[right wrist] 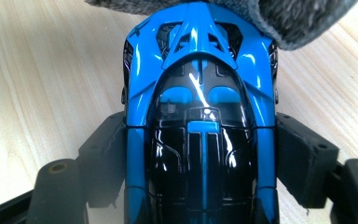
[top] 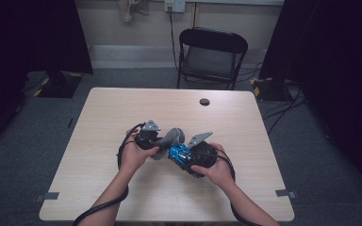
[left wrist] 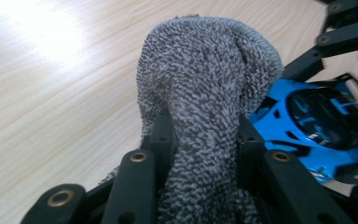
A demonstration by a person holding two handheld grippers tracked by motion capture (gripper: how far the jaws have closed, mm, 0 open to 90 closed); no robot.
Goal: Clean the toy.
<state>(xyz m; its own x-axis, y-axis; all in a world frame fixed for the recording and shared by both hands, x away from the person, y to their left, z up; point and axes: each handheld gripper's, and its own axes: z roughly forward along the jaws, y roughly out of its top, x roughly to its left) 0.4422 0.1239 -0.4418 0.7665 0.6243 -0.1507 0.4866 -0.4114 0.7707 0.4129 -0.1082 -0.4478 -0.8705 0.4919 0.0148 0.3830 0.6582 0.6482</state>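
My left gripper is shut on a grey terry cloth, which bulges up in a hump between the black jaws. A blue and black toy car is clamped by its sides in my right gripper. The cloth lies over the car's far end and touches it. In the high view both hands hold the grippers close together over the middle of the table. There the left gripper has the cloth, and the right gripper has the car just beside it.
The light wooden table has a round cable hole near its far edge. A black folding chair stands behind it. Dark curtains hang at both sides and cables lie on the grey floor.
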